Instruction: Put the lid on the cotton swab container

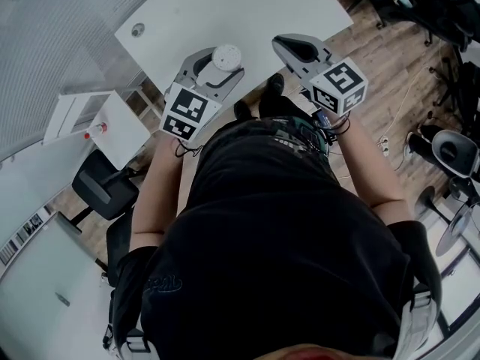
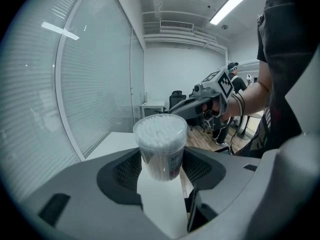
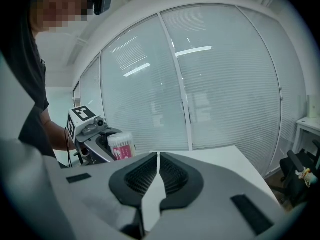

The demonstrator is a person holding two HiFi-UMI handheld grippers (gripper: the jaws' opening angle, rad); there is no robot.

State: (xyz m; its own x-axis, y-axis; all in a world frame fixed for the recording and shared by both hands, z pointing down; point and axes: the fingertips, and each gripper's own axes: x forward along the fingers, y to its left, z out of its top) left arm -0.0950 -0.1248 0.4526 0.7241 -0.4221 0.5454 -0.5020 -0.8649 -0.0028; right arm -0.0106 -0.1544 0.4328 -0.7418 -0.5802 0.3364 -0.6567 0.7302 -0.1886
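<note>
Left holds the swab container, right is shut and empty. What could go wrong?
1. The cotton swab container, gripped low by the left gripper, shows swabs at its top; tilting may spill them.
2. The right gripper is shut, empty, and no lid shows anywhere; groping nearby could knock the container.

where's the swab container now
The cotton swab container is upright in the left gripper, left-centre in the head view, over the white table.

The left gripper point(image 2: 161, 160) is holding the cotton swab container point(image 2: 160, 134) between wide-set jaws, apparently raised; the right gripper point(image 3: 158, 158) is hovering beside it, jaws closed, empty.
</note>
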